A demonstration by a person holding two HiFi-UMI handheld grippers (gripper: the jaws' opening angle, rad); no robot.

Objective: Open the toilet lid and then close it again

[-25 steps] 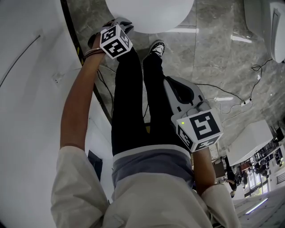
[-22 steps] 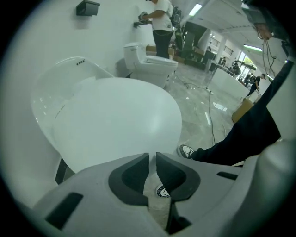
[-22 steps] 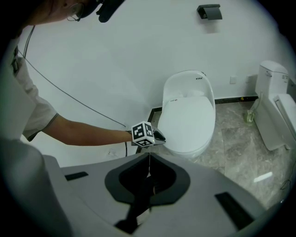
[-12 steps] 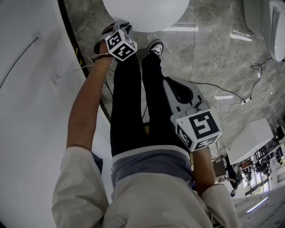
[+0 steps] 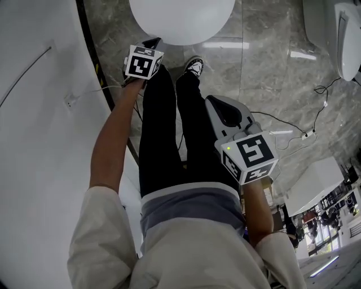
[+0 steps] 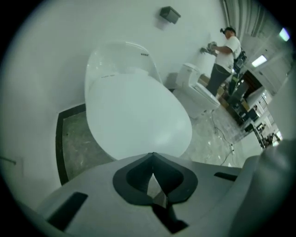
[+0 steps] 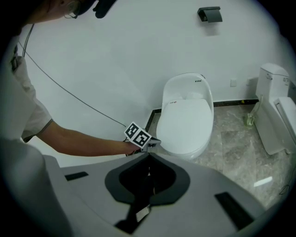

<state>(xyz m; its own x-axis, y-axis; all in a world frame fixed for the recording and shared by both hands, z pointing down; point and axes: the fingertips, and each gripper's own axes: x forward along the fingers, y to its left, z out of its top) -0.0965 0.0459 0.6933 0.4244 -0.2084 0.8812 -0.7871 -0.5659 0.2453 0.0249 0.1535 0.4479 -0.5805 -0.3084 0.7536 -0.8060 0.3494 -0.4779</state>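
Lid (image 5: 180, 17) lay closed flat, long axis running away from me toward the wall (image 6: 55, 41). My L gripper (image 5: 153, 42), jaws just closed together w/ nothing between, sat just beside its front edge, the nearer hand. R gripper (image 5: 211, 100), jaws together, empty, hung well back.

**Both closed, one arm reaching**

We stretch our left arm (image 5: 111, 138) forward and down, the left gripper (image 6: 152, 158) pointing steeply downward. Its fingers have just been closing and now meet with nothing between them. Our right gripper (image 7: 149, 159) hangs beside our thigh on a bent right arm (image 5: 256, 211), fingers likewise together.
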